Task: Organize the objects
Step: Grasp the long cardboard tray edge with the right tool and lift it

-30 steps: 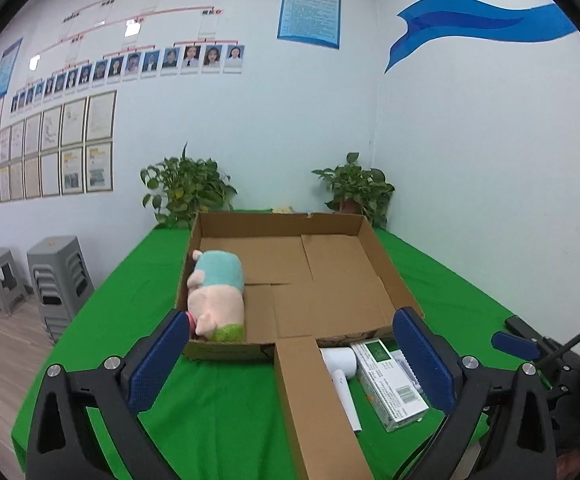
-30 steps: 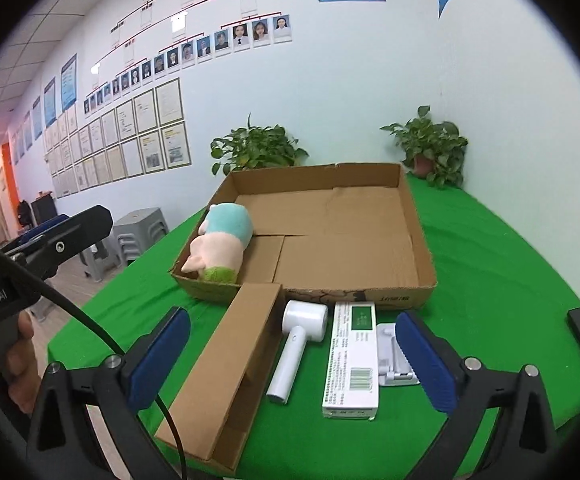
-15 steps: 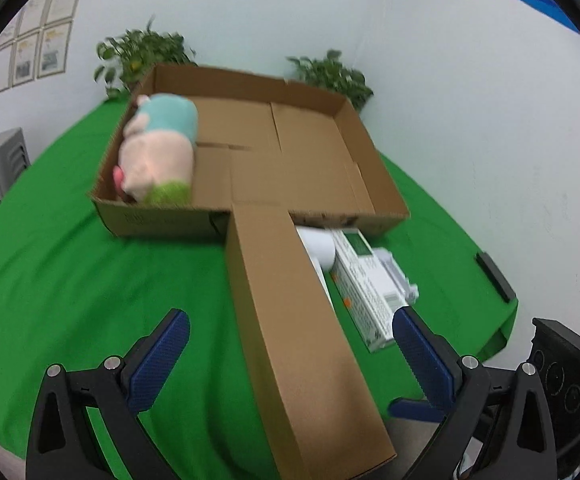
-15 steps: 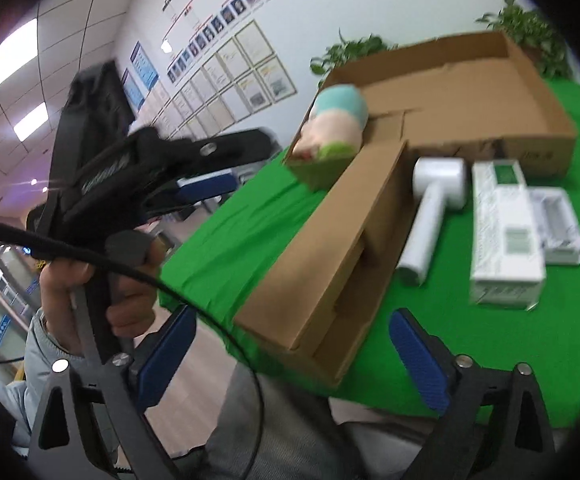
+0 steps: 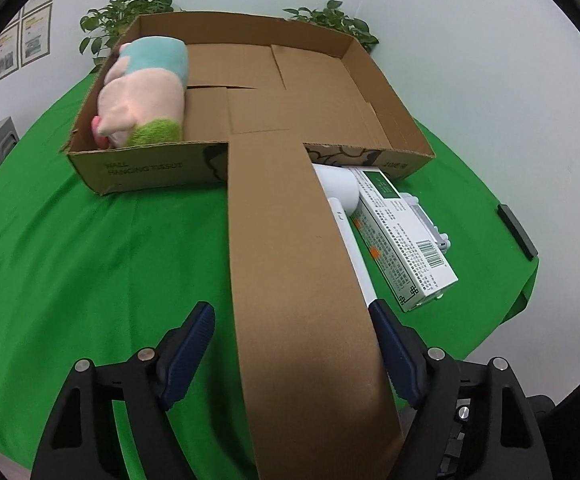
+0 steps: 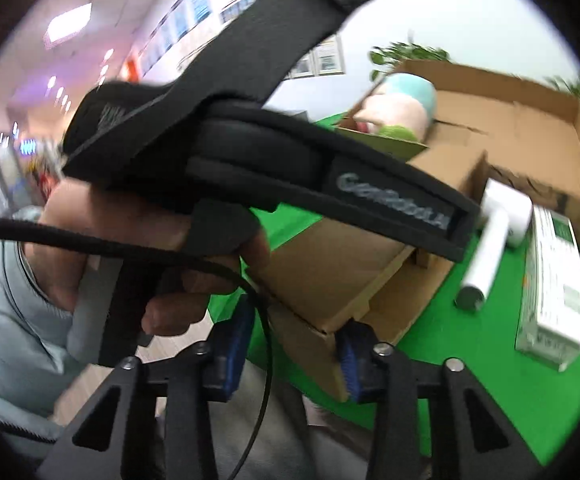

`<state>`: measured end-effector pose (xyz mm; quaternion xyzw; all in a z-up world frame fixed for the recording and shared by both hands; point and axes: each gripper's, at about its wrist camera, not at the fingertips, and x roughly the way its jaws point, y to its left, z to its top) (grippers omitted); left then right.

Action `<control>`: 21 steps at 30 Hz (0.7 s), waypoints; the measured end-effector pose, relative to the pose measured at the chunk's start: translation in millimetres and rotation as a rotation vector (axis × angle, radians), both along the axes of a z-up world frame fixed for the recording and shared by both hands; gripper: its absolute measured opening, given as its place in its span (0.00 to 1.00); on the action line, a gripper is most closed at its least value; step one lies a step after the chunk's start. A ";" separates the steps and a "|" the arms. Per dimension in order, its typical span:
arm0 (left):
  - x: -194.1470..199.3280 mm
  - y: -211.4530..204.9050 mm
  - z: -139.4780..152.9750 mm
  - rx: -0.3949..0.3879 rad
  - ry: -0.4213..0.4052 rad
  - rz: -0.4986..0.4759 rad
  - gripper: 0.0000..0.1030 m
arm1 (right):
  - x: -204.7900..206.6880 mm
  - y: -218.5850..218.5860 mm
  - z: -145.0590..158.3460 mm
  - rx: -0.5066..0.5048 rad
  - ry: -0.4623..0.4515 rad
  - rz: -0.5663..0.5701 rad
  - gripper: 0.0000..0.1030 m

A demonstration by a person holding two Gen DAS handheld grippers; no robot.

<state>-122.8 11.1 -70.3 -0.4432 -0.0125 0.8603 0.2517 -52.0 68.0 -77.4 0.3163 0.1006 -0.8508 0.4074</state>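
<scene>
1. My left gripper [image 5: 290, 344] is spread wide, straddling the near end of a long cardboard box [image 5: 298, 264]. The right blue pad sits at the box's side; whether it presses on it I cannot tell. The left pad stands apart from the box.
2. My right gripper [image 6: 290, 344], in the blurred right view, has its blue pads set on either side of the near corner of that same long box [image 6: 330, 264]. Firm grasp or only bracketing: cannot tell through the blur.
3. The long box lies on the green table [image 5: 90, 248], its far end touching the front wall of a wide, shallow cardboard tray [image 5: 322, 92]. Its near end reaches the table's front edge.
4. A plush toy [image 5: 142, 96], pink with a pale blue top and a green end, lies in the tray's left side, against the left wall.
5. A white hair dryer [image 5: 342, 200] lies on the table just right of the long box, its head near the tray's front wall.
6. A white carton with a green panel [image 5: 402, 244] lies just beside the dryer, on its right. A small white item [image 5: 430, 220] peeks out behind the carton; too hidden to name.
7. A flat dark object [image 5: 516, 232] rests at the table's right edge, well apart from the rest.
8. Two potted plants [image 5: 126, 16] stand behind the tray at the table's far edge.
</scene>
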 end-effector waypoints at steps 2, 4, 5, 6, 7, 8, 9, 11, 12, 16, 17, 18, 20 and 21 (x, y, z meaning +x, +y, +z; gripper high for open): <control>2.2 -9.6 4.1 0.018 -0.003 0.009 0.66 | 5.5 -12.4 1.4 0.051 0.042 0.030 0.30; 2.3 -18.7 8.2 0.040 -0.011 0.019 0.62 | 7.7 -20.5 1.1 0.078 0.060 0.048 0.30; 1.9 -22.6 9.5 0.049 -0.012 0.024 0.60 | 7.0 -22.7 0.8 0.077 0.053 0.054 0.30; 0.6 -27.0 10.3 0.064 -0.018 0.029 0.59 | 5.6 -23.4 0.9 0.068 0.039 0.058 0.30; -1.0 -32.3 10.2 0.088 -0.030 0.031 0.56 | 3.7 -23.8 1.0 0.055 0.020 0.062 0.30; -2.3 -37.0 9.5 0.110 -0.043 0.037 0.56 | 2.2 -24.3 1.3 0.044 0.002 0.066 0.30; -3.2 -40.2 9.2 0.125 -0.051 0.042 0.55 | 2.5 -24.9 1.5 0.041 -0.003 0.071 0.30; -4.7 -48.6 7.7 0.162 -0.067 0.052 0.55 | 5.9 -26.9 2.1 0.053 0.003 0.082 0.30; -5.3 -53.0 7.1 0.177 -0.075 0.055 0.55 | 7.1 -27.4 2.3 0.058 0.000 0.087 0.30; -7.2 -64.6 4.3 0.228 -0.109 0.076 0.54 | 10.4 -20.6 4.9 0.056 -0.032 0.109 0.29; -6.2 -66.1 3.5 0.234 -0.109 0.084 0.54 | 12.1 -18.5 6.3 0.046 -0.041 0.114 0.29; -5.0 -68.3 2.4 0.244 -0.110 0.090 0.54 | 12.7 -15.5 8.1 0.040 -0.050 0.115 0.29; -3.6 -73.6 -1.7 0.278 -0.133 0.105 0.54 | 15.5 -12.1 11.2 0.018 -0.079 0.117 0.29; -3.1 -77.2 -4.9 0.305 -0.153 0.116 0.53 | 16.7 -8.5 13.2 0.004 -0.093 0.118 0.29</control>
